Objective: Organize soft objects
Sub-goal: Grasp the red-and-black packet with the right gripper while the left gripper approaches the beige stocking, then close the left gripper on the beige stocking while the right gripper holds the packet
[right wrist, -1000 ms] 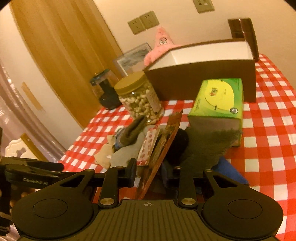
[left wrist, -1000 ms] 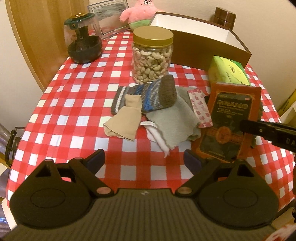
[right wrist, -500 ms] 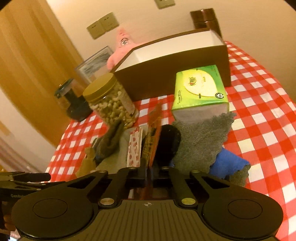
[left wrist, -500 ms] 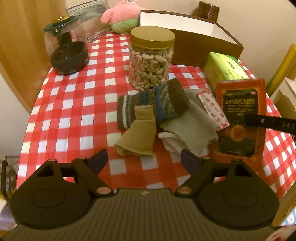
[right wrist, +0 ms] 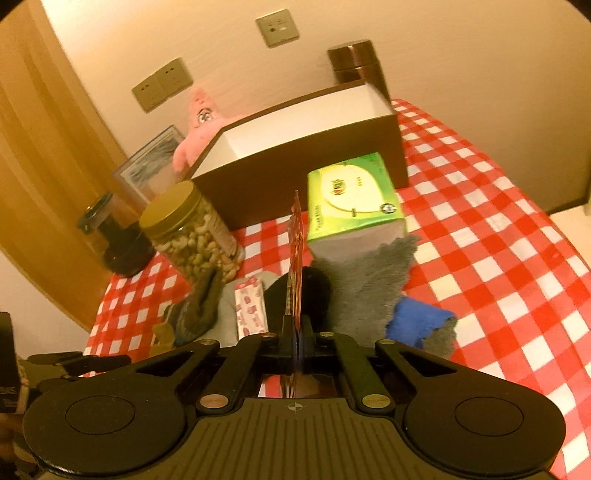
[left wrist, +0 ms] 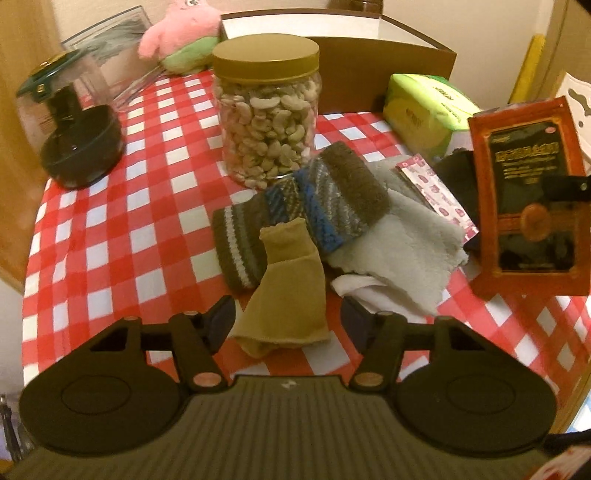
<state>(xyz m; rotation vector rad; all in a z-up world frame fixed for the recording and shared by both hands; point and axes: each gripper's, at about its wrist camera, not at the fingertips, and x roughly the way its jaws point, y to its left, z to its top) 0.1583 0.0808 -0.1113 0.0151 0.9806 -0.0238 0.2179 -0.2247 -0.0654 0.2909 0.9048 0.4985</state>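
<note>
A tan sock (left wrist: 288,295) lies on the checked tablecloth between the fingers of my left gripper (left wrist: 288,319). Its jaws are closing, and the pads stand just clear of the sock on both sides. Behind the sock lie a striped knitted sock (left wrist: 306,210), a pale grey cloth (left wrist: 406,251) and a white cloth (left wrist: 362,288). My right gripper (right wrist: 295,332) is shut on a red packet (right wrist: 295,258), which I see edge-on and upright. In the left wrist view the same red packet (left wrist: 528,221) hangs tilted above the table. A fluffy grey cloth (right wrist: 369,280) and a blue cloth (right wrist: 417,325) lie beside it.
A cashew jar (left wrist: 267,110), a green tissue pack (left wrist: 424,103) and an open brown box (right wrist: 295,166) stand behind the pile. A pink plush (left wrist: 184,29), a picture frame and a dark-based jar (left wrist: 74,122) are at the back left. A small pink-patterned packet (left wrist: 436,192) lies on the cloths.
My left gripper came forward and down over the tan sock while its jaws narrowed. My right gripper shut on the red packet and raised it off the pile.
</note>
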